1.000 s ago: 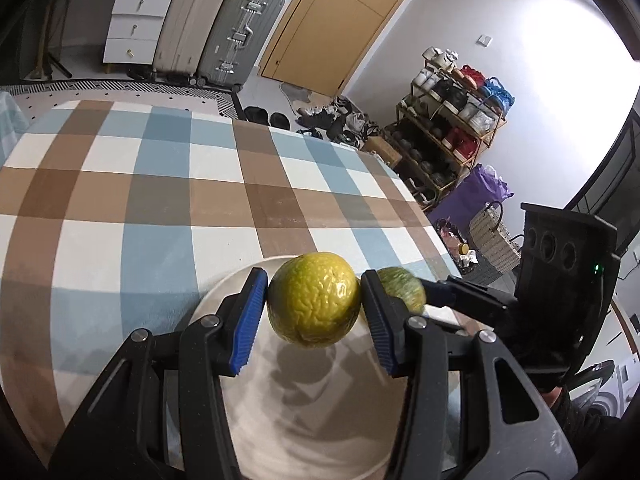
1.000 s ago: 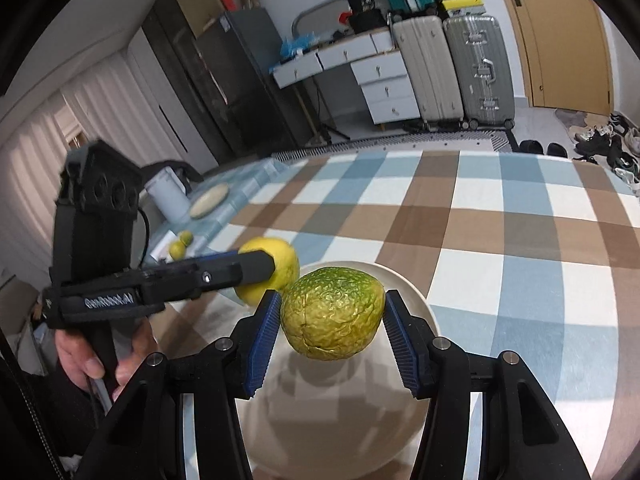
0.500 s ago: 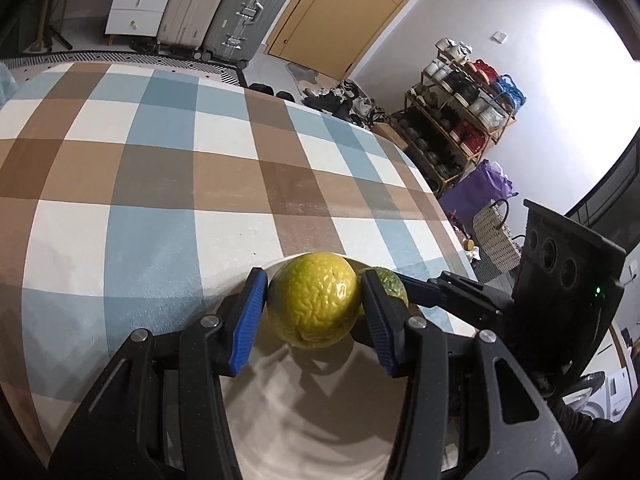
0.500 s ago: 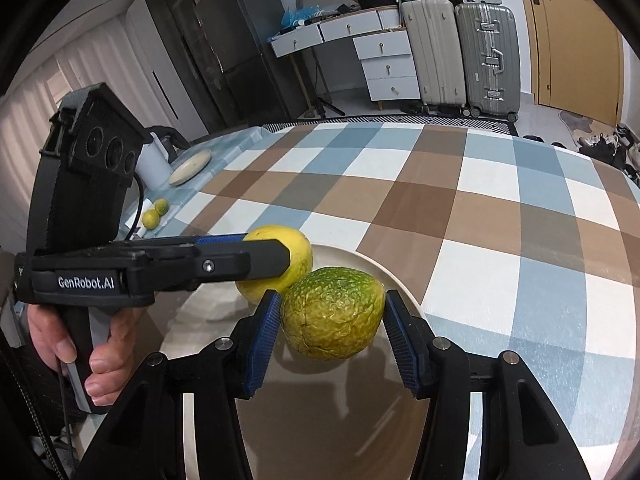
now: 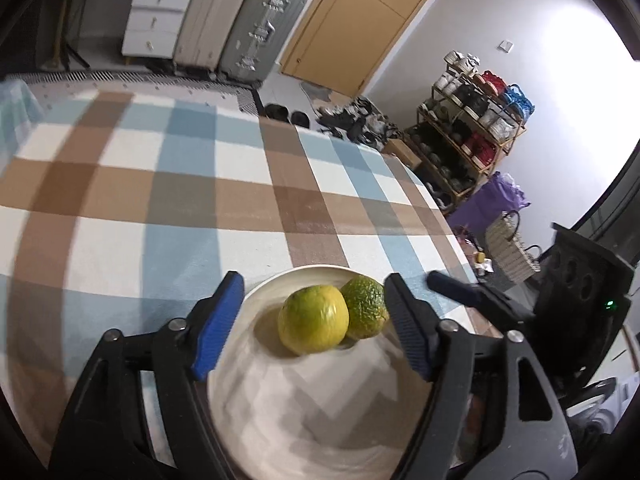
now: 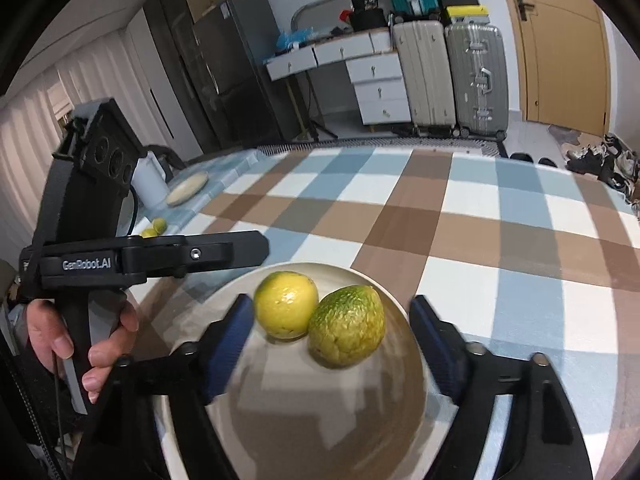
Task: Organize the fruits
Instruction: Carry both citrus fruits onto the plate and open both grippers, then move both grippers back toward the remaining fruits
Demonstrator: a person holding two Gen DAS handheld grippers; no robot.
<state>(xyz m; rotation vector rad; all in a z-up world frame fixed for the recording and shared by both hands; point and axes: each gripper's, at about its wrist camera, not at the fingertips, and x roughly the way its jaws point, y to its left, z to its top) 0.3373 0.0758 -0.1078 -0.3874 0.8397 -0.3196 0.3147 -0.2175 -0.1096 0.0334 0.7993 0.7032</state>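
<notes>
A yellow citrus fruit (image 5: 314, 318) and a bumpy green one (image 5: 364, 306) lie side by side, touching, on a white plate (image 5: 280, 412) on the checked tablecloth. My left gripper (image 5: 314, 282) straddles them with its jaws opening and its blue pads clear of both fruits. In the right wrist view the yellow fruit (image 6: 286, 304) and the green fruit (image 6: 346, 326) rest on the plate (image 6: 300, 408). My right gripper (image 6: 331, 302) is also opening around them, and its pads touch neither. The left gripper (image 6: 256, 246) shows edge-on at the plate's left, held by a hand (image 6: 60, 340).
The right gripper's finger (image 5: 460, 290) reaches in near the plate's right rim. Two small fruits (image 6: 156, 226), a white jug (image 6: 150, 182) and a small plate (image 6: 187, 188) sit at the table's far left. A shoe rack (image 5: 472, 128) stands beyond the table's right edge.
Both grippers held a fruit above the plate before. Both sets of jaws have spread wide and let go. The two fruits now lie on the plate.
</notes>
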